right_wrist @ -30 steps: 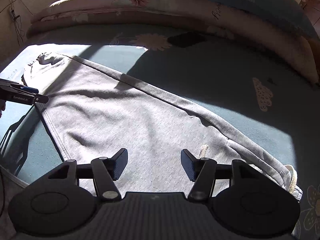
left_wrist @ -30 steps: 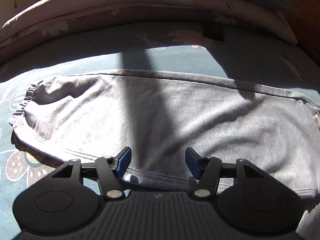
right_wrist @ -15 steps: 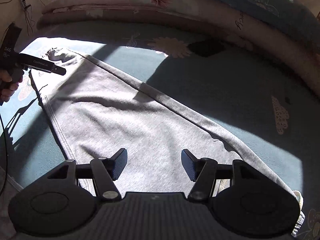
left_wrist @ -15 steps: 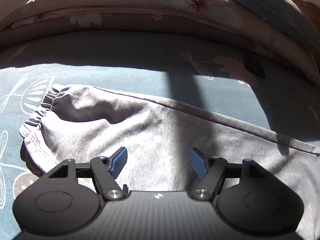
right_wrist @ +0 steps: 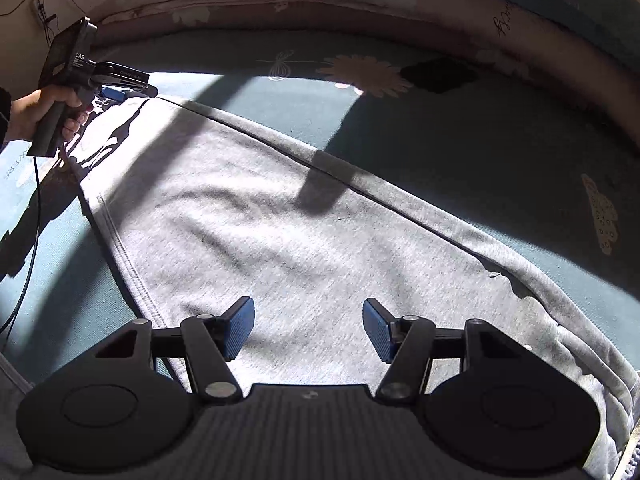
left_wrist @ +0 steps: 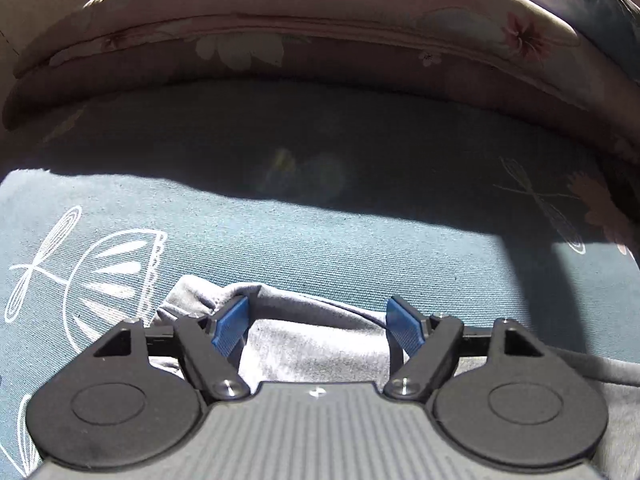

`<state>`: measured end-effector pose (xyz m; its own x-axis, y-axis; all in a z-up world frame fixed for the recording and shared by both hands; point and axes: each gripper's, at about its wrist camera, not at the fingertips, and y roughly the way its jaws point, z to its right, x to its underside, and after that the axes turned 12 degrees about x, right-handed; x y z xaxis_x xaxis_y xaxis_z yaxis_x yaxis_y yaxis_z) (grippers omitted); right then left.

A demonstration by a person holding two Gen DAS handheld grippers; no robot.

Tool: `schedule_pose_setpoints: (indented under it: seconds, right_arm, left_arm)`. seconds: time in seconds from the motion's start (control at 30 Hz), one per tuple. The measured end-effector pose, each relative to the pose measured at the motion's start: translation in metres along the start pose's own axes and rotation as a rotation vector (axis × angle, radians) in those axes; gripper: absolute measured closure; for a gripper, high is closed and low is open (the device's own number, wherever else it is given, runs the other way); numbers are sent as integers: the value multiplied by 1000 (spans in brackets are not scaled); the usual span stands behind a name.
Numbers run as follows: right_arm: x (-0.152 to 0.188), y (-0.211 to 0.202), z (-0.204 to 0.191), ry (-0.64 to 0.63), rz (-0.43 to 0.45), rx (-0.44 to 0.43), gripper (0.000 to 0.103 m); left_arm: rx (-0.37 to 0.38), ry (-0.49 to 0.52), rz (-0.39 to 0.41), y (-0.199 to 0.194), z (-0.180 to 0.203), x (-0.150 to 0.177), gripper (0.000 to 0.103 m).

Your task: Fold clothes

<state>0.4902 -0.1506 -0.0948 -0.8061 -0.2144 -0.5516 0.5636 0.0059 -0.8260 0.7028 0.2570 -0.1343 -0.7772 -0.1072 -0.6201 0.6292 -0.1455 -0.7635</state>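
The left gripper (left_wrist: 318,322) has its jaws spread wide and released, and they have just been opening further. The far end of the grey trousers (left_wrist: 312,344) lies between the two blue pads (left_wrist: 229,326) but neither pad presses on the cloth. A bunched fold of that end (left_wrist: 192,300) pokes out at about 10 o'clock from the left pad. Beyond the jaws, toward 12 o'clock, stretches the teal bed sheet (left_wrist: 320,240), half in sun and half in shadow, with a white butterfly print (left_wrist: 112,268) at 9 o'clock and a dragonfly print (left_wrist: 540,200) at 2 o'clock. A pink flowered quilt roll (left_wrist: 320,40) runs along the far edge, and a blue-grey pillow (left_wrist: 580,4) sits at 1 o'clock.

The right gripper (right_wrist: 308,330) also has its jaws released and apart, hovering over the trousers (right_wrist: 280,240) with nothing clamped. The cloth spreads flat on the bed from the jaws out to 10 o'clock, one seam edge (right_wrist: 360,188) running diagonally from 10 o'clock down to 4 o'clock. At 10 o'clock a hand (right_wrist: 44,110) holds the left gripper (right_wrist: 116,92) at the far corner of the trousers. The sheet (right_wrist: 480,140) fills the area from 12 to 3 o'clock, carrying a daisy print (right_wrist: 364,72), with the quilt roll (right_wrist: 280,4) behind it.
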Motion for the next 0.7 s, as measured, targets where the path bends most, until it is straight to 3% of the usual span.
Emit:
schedule_pose_setpoints:
  seconds: [0.1, 0.17, 0.3, 0.37, 0.43, 0.5, 0.53, 0.57, 0.63, 0.7]
  right_arm:
    - [-2, -3, 3, 28, 5, 11, 38]
    - [-4, -8, 4, 24, 13, 9, 38]
    - [-4, -13, 1, -12, 28, 16, 37]
    - [-3, -13, 2, -16, 27, 17, 37]
    - [-1, -13, 4, -11, 19, 20, 37]
    - [2, -14, 8, -8, 9, 28, 37]
    - [5, -15, 10, -14, 8, 40, 37]
    - [7, -16, 14, -20, 4, 51, 37]
    - [9, -17, 21, -22, -5, 71, 37]
    - [11, -15, 30, -15, -24, 99, 34]
  left_arm:
    - [-5, 5, 42, -22, 9, 1, 31]
    - [45, 40, 58, -42, 19, 10, 29]
    - [116, 126, -32, -58, 36, 43, 28]
    - [98, 187, -91, -55, 39, 61, 28]
    - [13, 221, -124, -50, 31, 73, 25]
    - [-15, 154, -105, -56, 21, 71, 25]
    - [-30, 122, -99, -60, 21, 69, 31]
    - [-46, 91, -93, -64, 21, 66, 31]
    - [0, 120, -69, -76, 39, 67, 30]
    - [92, 221, -51, -89, 75, 74, 29]
